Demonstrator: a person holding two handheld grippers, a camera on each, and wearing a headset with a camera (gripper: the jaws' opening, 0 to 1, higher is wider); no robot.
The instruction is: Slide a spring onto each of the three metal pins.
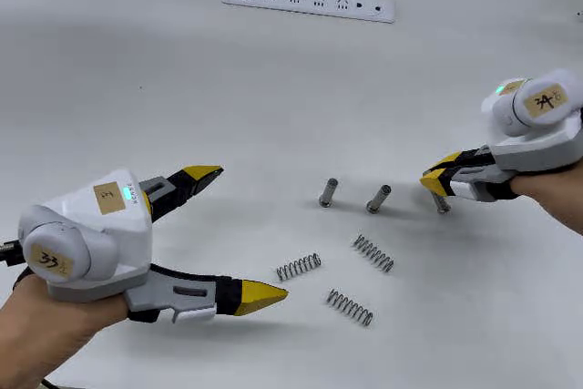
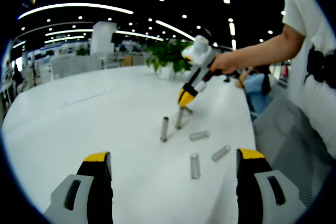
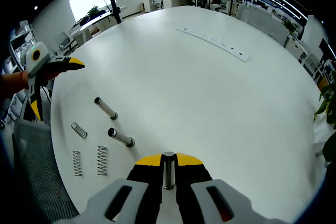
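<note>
Right gripper (image 3: 168, 160) jaws pinch 1 pin (image 3: 168, 174), likely steadying it for loading. Left gripper (image 1: 244, 232) jaws spread, ready for 3 springs (image 1: 299, 266) at worktop (image 1: 182, 88) centre.

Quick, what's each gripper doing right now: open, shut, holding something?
Left gripper: open, holding nothing.
Right gripper: shut on a pin.

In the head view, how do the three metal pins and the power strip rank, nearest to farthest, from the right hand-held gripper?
1. The held pin, between the jaws of the right hand-held gripper.
2. The middle pin, just to its left.
3. The left pin, farther left.
4. The power strip, far behind.
</note>
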